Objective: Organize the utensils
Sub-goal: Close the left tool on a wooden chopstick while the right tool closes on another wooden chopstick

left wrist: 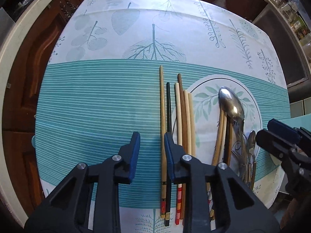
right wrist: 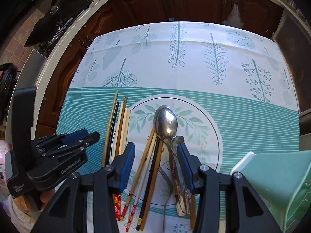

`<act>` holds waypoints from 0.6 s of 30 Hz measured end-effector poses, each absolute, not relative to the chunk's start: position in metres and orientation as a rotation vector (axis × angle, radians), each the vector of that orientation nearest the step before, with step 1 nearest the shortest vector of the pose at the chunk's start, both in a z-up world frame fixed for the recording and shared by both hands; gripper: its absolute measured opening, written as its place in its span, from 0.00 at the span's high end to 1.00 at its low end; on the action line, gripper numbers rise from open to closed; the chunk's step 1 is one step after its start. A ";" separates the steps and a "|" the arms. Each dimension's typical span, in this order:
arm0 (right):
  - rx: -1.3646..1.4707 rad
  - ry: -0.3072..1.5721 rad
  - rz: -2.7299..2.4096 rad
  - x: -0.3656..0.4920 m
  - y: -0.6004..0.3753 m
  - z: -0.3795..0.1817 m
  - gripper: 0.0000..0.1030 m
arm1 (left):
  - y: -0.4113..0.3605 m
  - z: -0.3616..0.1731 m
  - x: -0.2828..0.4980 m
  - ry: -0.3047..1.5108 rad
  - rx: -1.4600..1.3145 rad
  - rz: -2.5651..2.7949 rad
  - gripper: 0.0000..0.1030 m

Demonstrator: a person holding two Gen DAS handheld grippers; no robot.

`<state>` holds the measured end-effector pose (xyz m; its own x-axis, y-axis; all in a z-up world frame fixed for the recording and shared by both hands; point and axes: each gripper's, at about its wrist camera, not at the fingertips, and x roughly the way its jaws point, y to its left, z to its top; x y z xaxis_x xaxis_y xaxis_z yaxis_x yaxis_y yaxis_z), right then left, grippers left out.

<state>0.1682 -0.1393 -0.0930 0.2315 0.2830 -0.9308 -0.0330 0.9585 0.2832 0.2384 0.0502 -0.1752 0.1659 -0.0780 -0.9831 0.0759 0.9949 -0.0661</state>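
Several chopsticks (left wrist: 179,128) lie side by side on the teal striped cloth, left of a white leaf-print plate (left wrist: 206,101). On the plate (right wrist: 206,128) lie more chopsticks (right wrist: 149,167), a large steel spoon (right wrist: 166,122), a small spoon (right wrist: 177,140) and other cutlery. My left gripper (left wrist: 152,153) is open and empty, its right finger just over the sorted chopsticks (right wrist: 118,128). My right gripper (right wrist: 156,165) is open and empty, its jaws straddling the plate's chopsticks and spoon handles. Each gripper shows in the other's view, the right (left wrist: 279,136) and the left (right wrist: 77,137).
A mint green plastic holder (right wrist: 276,182) stands at the right front. The tablecloth (right wrist: 194,58) with leaf prints covers the table; dark wooden cabinets (right wrist: 194,2) run behind it and along its left side (left wrist: 29,62).
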 end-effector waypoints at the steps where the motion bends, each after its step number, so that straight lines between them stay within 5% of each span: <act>1: 0.221 1.324 0.222 0.168 -0.138 -0.094 0.56 | 0.049 -0.176 0.240 1.403 -0.004 -0.115 0.78; 18: 0.197 1.339 0.257 0.155 -0.128 -0.102 0.56 | 0.044 -0.200 0.228 1.435 0.078 -0.095 0.82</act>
<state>0.1549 -0.1279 -0.1023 0.2085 0.2950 -0.9325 -0.0705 0.9555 0.2866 0.2285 0.0439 -0.2001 0.1330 -0.0183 -0.9909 0.1123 0.9937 -0.0033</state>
